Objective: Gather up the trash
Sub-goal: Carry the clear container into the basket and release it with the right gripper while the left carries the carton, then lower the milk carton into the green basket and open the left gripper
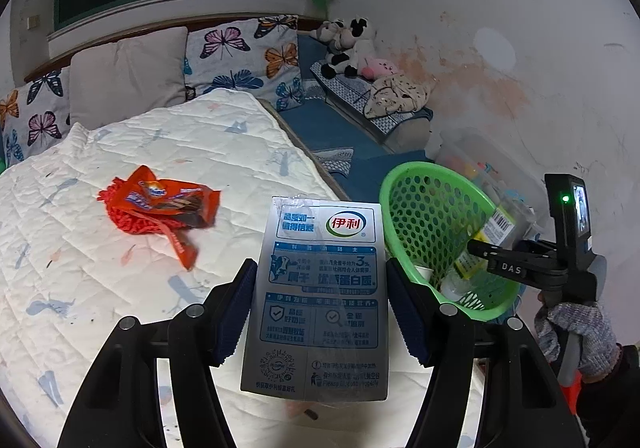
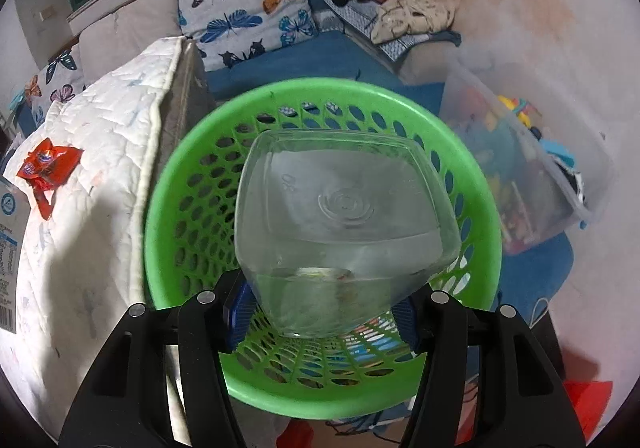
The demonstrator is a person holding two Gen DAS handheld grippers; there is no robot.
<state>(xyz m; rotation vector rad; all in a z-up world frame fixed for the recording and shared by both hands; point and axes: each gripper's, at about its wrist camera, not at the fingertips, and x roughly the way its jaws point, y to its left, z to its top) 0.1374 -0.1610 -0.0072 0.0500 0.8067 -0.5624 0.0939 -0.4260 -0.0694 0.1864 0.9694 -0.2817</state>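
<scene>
My left gripper [image 1: 322, 300] is shut on a grey-blue milk carton [image 1: 320, 296] and holds it upright above the white quilted bed [image 1: 120, 288]. An orange-red snack wrapper [image 1: 160, 208] lies on the bed to the left; it also shows in the right wrist view [image 2: 46, 168]. My right gripper [image 2: 324, 308] is shut on a clear plastic bottle [image 2: 340, 224] and holds it over the mouth of the green perforated basket [image 2: 192, 176]. The basket [image 1: 420, 216] stands beside the bed on the right, with trash inside. The right gripper shows in the left wrist view [image 1: 472, 246].
Butterfly pillows [image 1: 248, 56] and a grey pillow [image 1: 124, 76] lean at the head of the bed. Plush toys [image 1: 352, 48] and a cloth [image 1: 396, 92] lie on a blue bench. A clear storage box of toys [image 2: 520, 168] stands by the wall.
</scene>
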